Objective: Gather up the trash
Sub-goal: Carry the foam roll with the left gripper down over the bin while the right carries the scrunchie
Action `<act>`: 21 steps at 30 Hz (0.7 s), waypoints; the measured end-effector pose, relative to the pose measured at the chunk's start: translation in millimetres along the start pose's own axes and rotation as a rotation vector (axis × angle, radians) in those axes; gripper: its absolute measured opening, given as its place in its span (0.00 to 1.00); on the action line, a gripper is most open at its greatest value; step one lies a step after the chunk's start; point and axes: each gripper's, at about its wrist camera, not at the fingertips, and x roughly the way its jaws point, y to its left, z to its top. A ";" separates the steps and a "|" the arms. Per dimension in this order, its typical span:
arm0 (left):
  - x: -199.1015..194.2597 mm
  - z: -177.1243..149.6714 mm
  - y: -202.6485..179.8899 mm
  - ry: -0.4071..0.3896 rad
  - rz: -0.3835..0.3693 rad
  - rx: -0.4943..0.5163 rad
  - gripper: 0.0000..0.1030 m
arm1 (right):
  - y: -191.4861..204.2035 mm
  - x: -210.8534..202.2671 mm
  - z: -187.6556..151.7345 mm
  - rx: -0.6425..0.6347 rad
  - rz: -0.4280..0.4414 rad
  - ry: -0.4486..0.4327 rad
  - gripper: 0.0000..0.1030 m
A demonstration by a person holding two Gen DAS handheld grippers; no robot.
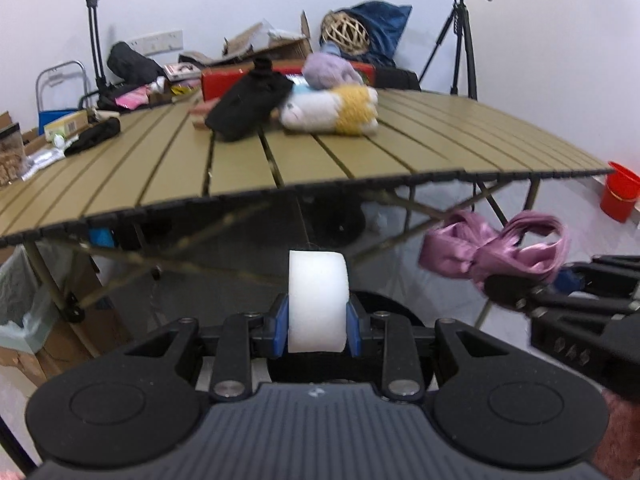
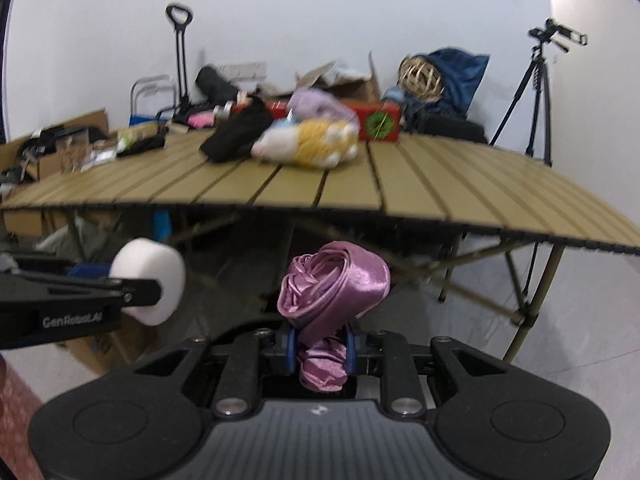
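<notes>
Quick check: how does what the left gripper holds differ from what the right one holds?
The white foam disc is a stiff, thick round puck; the pink satin ribbon is soft, shiny and bunched in loops. The disc stands on edge between the left gripper pads; the ribbon spills above and below the right gripper. Both are clamped and off the table.

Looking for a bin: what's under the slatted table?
Under the slatted table: crossed folding legs, a blue item, a dark round thing. Left, a lined cardboard box, contents hidden.

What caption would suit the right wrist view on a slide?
Right gripper clamps a crumpled pink satin ribbon before the slatted tan folding table; the left gripper holds a white foam disc.
</notes>
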 end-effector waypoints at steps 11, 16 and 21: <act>16.3 -24.4 -3.9 0.150 -0.008 0.001 0.28 | 16.8 14.5 -27.8 0.002 0.041 0.163 0.21; 26.0 -35.4 -5.6 0.229 -0.009 0.005 0.28 | 19.6 20.0 -39.6 0.001 0.043 0.224 0.21; 35.7 -45.3 -6.4 0.303 -0.002 0.007 0.28 | 18.5 25.9 -48.1 0.009 0.042 0.272 0.21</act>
